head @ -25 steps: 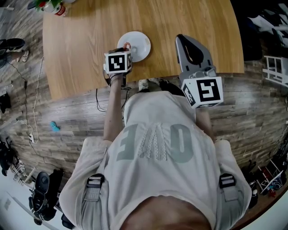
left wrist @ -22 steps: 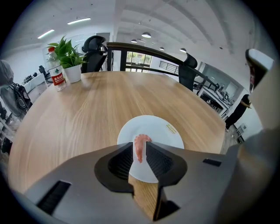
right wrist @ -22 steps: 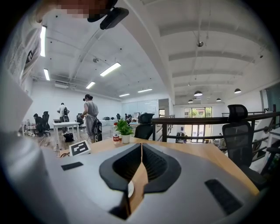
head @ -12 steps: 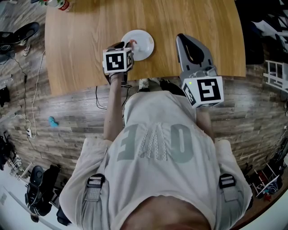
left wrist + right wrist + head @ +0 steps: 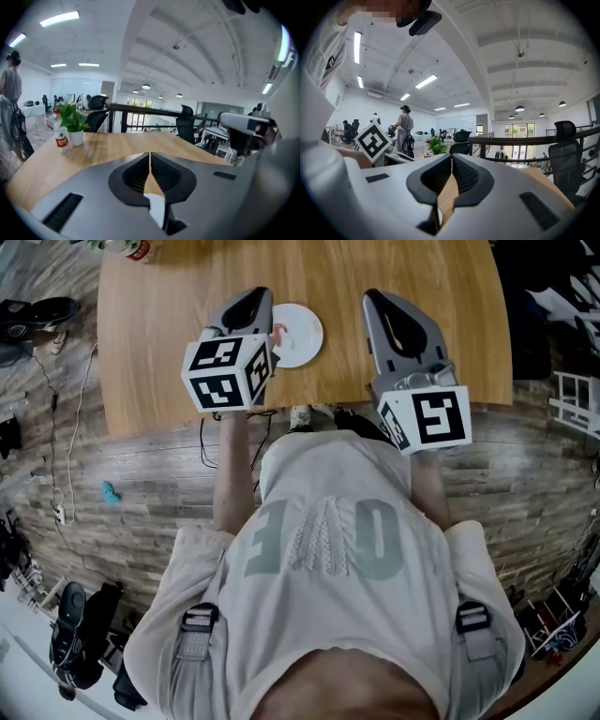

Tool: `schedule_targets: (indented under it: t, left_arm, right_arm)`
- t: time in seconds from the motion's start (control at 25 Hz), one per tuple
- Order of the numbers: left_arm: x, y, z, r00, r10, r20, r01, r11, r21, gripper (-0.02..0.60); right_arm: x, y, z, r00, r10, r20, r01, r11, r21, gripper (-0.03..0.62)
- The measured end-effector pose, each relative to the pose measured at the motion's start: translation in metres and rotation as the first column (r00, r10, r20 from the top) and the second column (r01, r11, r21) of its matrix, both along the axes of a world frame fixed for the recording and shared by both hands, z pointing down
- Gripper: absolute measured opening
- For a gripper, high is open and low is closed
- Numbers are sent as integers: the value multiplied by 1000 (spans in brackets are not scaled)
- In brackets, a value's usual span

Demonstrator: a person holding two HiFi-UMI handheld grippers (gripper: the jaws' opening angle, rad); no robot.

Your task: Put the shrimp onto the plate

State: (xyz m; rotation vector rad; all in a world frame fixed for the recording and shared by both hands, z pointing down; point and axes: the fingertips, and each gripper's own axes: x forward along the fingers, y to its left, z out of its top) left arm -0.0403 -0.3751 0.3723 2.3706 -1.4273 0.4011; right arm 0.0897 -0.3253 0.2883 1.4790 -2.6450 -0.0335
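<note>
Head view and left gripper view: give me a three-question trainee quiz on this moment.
1. True or false: the shrimp lies on the plate.
2. The left gripper has its jaws: A) together with nothing between them, B) closed on the shrimp, C) wide apart.
3. Fill in: at the far end of the table, the bottle stands beside a potted ___.

Key: 1 true; 2 A; 3 plant.
</note>
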Motion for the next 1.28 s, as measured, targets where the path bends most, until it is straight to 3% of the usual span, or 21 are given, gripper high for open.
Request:
schedule_targets:
  t: [0.08,0.16,0.28,0.4,0.48,0.6,0.72,0.88,1.2,1.28]
  left_arm:
    - [6,2,-39,999,28,-41,-22,991,134,12]
    - [9,8,-81,996,48,-79,-24,960,279,11]
    - [8,22,-141,994,48,-96,3,880,475,11]
    - [3,41,-189,992,36,-123,48,784,619,11]
    - [0,53,-208,991,26,-131,71,726,684,11]
    - [-5,62,-222,993,6,-115,81,672,736,11]
    - [-9,66,-227,995,-7,-99,79,655,752,11]
    - [-11,68,-227,995,-18,-97,85,654,751,11]
    - [-23,78,-238,991,-33,-131,125,598,792,11]
    - [-26,77,-235,988,-33,-153,142,604,785,11]
  right_arm:
    - [-5,-4,-12,1000,-6,12,6,1000,29,21]
    - [-10,-6,-27,999,-12,33,10,998,60,21]
    - [-16,-4,-47,998,-31,47,26,993,113,21]
    - [-19,3,-62,995,-52,84,40,990,136,21]
    - [-21,6,-67,993,-68,94,54,989,140,21]
    - [-22,7,-67,996,-59,59,51,989,139,21]
    - [-23,6,-65,998,-51,33,46,989,143,21]
    - [-24,8,-63,997,-58,45,52,990,135,21]
    - [-29,12,-62,997,-66,39,60,989,138,21]
    - [-28,12,-61,997,-62,35,57,989,138,21]
